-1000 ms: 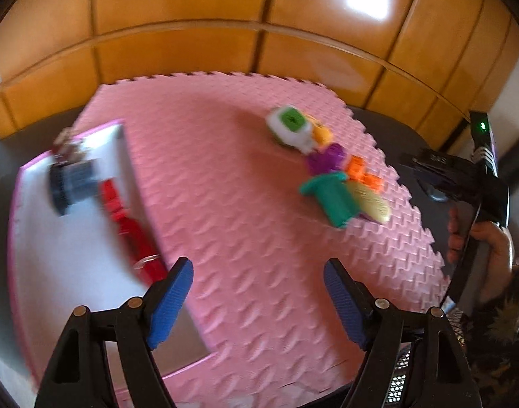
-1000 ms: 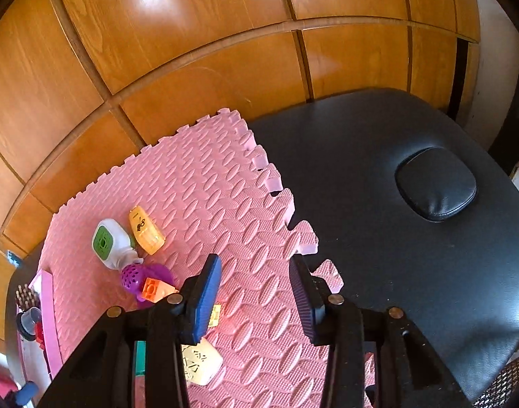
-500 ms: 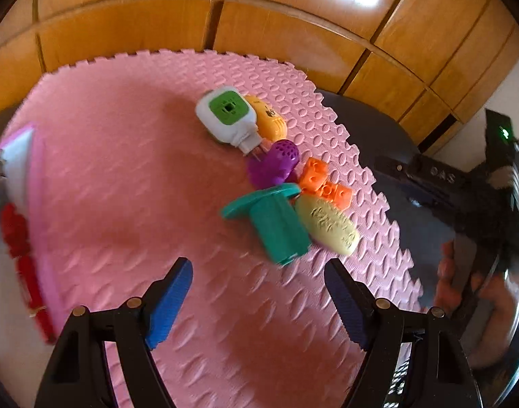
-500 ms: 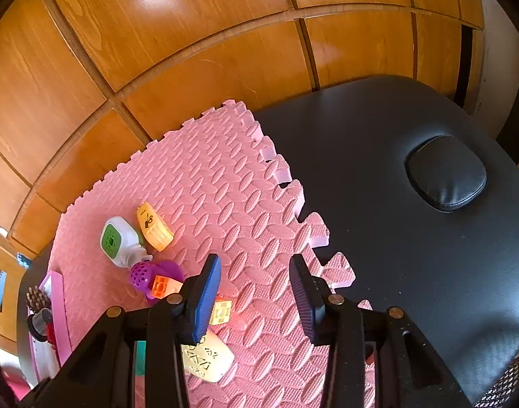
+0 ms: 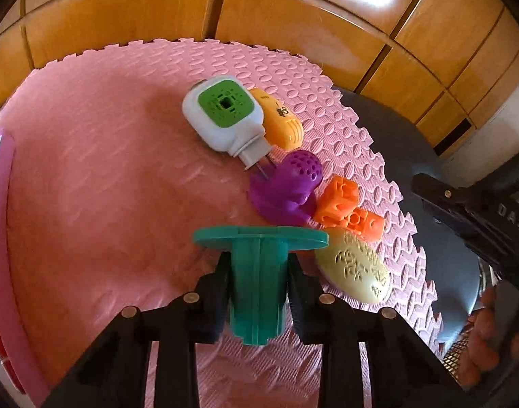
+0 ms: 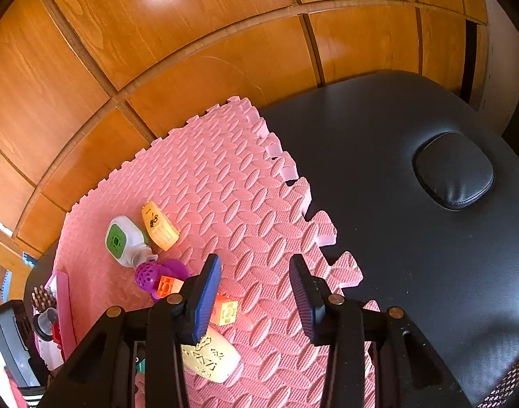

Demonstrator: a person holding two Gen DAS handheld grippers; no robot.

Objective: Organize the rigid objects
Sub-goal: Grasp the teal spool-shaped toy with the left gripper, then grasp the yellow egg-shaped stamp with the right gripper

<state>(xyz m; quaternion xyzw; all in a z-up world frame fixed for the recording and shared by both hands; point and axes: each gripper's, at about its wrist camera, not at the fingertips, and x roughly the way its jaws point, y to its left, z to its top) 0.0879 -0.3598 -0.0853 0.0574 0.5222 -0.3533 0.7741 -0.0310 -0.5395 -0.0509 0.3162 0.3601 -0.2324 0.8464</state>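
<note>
Our left claw [image 5: 257, 292] is clamped on the stem of the teal flanged piece [image 5: 259, 268], which lies on the pink foam mat [image 5: 106, 204] at the near end of a cluster: cream oval [image 5: 354, 268] just beside it, orange blocks [image 5: 347, 207], purple perforated piece [image 5: 290, 187], white-and-green plug-in [image 5: 222, 115] and orange capsule [image 5: 279, 122] beyond. We judge this the pick-up step. Next we need a clean lift clear of the cream oval, then a carry toward the pink-rimmed tray [image 5: 1, 224] at the left. Our right claw [image 6: 256, 292] hangs apart, empty, over the mat.
</note>
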